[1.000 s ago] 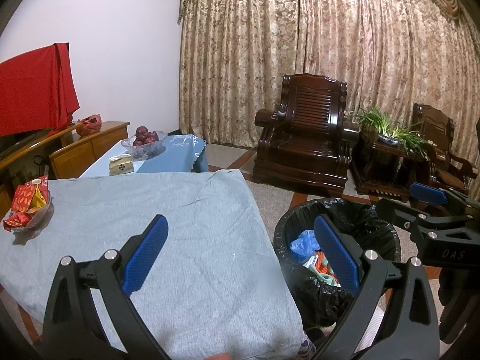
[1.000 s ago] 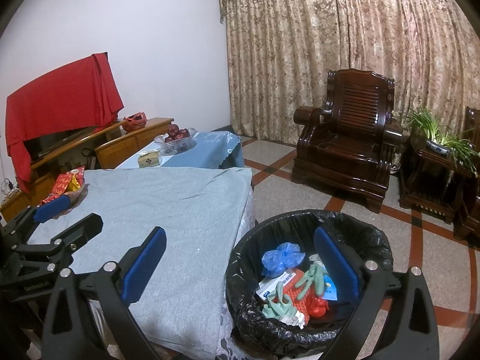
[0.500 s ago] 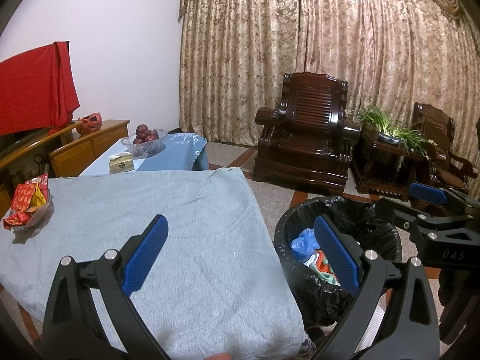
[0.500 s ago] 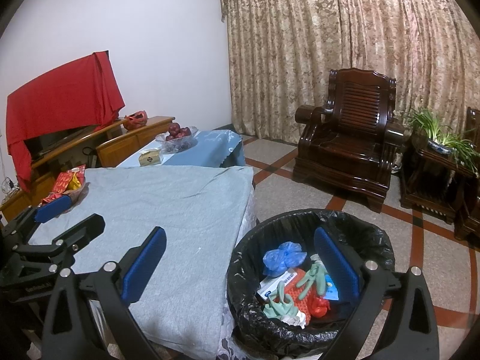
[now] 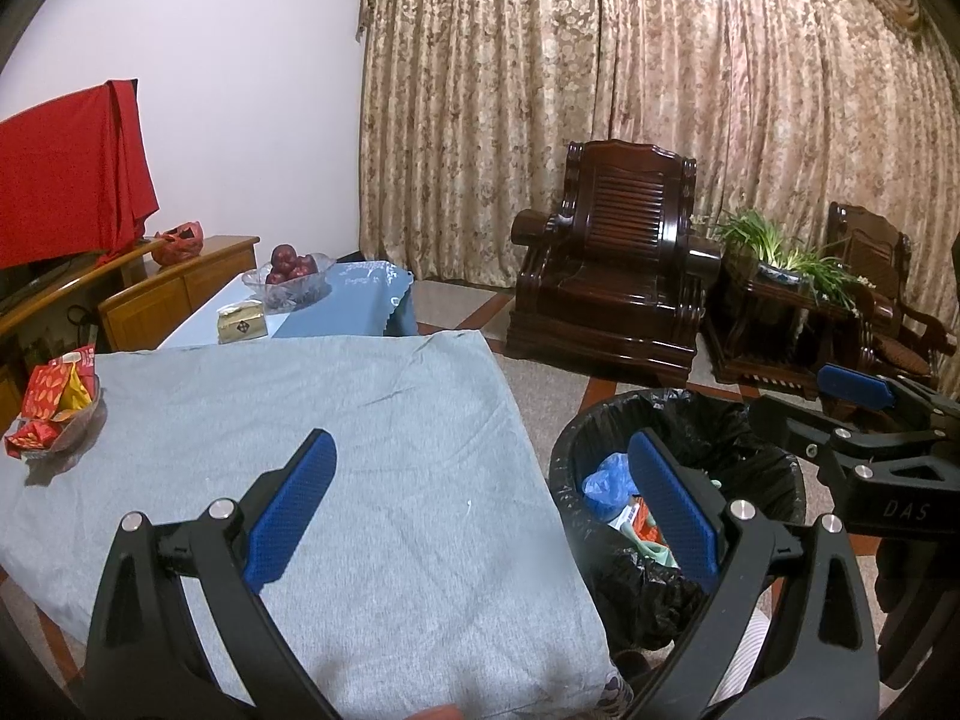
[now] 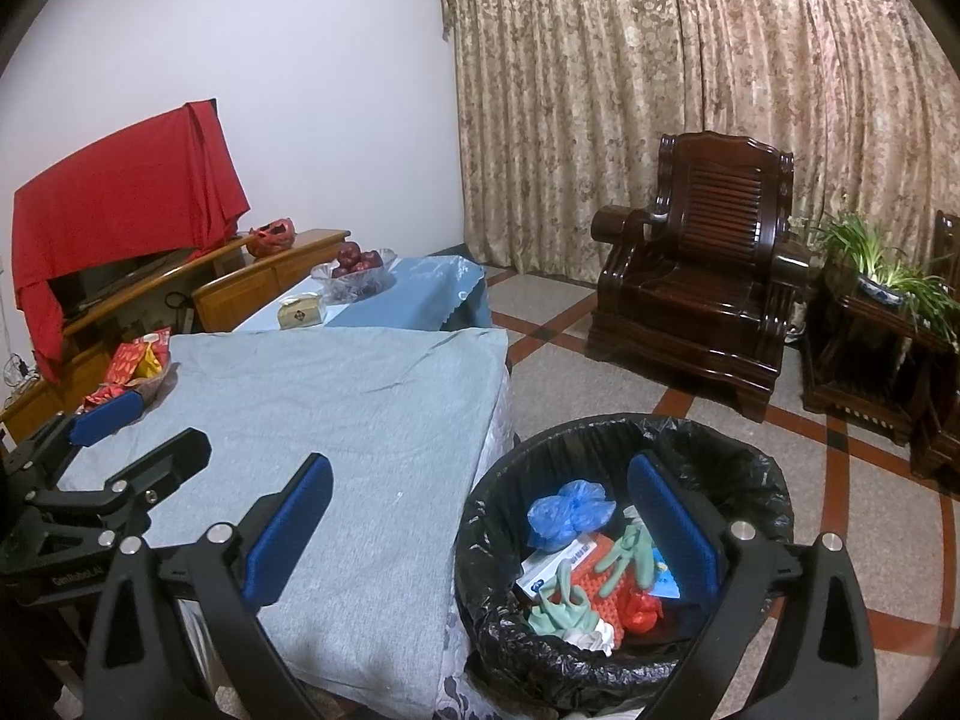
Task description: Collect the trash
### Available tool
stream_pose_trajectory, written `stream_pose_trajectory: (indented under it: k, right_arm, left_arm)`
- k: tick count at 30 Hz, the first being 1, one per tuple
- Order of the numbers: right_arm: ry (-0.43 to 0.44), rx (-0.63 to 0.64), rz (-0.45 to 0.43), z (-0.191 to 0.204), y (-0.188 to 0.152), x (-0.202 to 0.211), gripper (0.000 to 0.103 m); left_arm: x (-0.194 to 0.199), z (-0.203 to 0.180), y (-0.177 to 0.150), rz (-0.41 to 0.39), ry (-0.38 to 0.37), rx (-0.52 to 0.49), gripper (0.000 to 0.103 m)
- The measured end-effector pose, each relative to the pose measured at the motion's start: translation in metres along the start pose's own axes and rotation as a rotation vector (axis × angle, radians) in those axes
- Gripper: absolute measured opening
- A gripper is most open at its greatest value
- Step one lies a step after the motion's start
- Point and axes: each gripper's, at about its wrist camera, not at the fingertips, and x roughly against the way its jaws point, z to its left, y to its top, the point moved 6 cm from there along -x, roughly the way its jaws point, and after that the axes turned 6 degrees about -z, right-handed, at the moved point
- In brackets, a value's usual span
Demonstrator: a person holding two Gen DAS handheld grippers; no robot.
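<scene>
Grey-clothed table (image 5: 312, 420) beside trash bin (image 6: 708, 450)

On the black body of your right gripper (image 5: 864, 420), at the right edge of the left wrist view, you can read white letters "DAS". On the body of your left gripper (image 6: 120, 438), near left in the right wrist view, small white lettering shows, but it is too blurred for you to read reliably. Print on the box (image 6: 558, 561) in the bin is illegible.
</scene>
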Motion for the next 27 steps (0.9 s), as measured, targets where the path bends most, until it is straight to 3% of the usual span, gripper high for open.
stream_pose_trajectory:
  k: [8,27]
  right_arm:
    - [0.001,-0.002,0.006,0.005,-0.006,-0.001,0.097]
    - [0.001,-0.002,0.008,0.003,-0.003,-0.002,0.097]
  left_arm:
    - [0.004,0.004,-0.015,0.009,0.001,0.002,0.095]
    - [-0.001,0.005,-0.011,0.013,-0.001,0.000,0.095]
